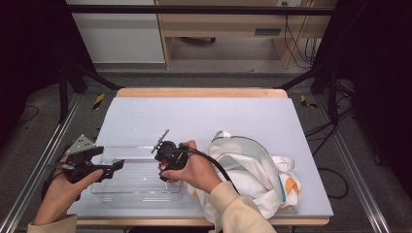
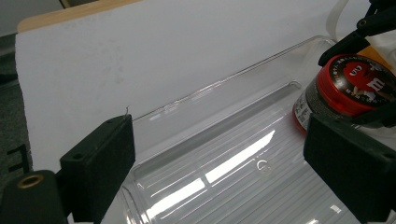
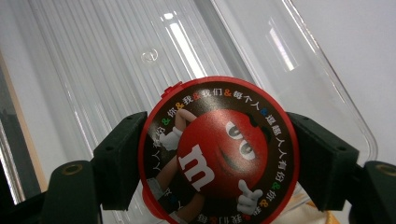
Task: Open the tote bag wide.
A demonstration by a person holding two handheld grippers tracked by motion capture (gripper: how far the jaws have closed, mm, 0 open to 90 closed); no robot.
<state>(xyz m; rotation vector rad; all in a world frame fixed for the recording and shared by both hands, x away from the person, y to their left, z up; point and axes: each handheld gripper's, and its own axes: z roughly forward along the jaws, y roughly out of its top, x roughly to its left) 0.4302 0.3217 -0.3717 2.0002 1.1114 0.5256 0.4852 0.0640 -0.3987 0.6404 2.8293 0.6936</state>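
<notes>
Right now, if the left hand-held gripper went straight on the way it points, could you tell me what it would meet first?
Probably the clear plastic tray: the left hand-held gripper, jaws open, looks down onto its ribbed floor. The red-lidded candy jar sits farther along to the right, though depth is unclear.

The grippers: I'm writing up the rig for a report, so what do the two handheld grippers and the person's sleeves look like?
Both are black. The left gripper carries a grey three-cornered plate on top; the right gripper trails a thick black cable over the arm. Up close, the jaws end in blocky black pads with small screw holes, and brass-coloured inserts sit near their bases. The sleeves are cream-coloured.
</notes>
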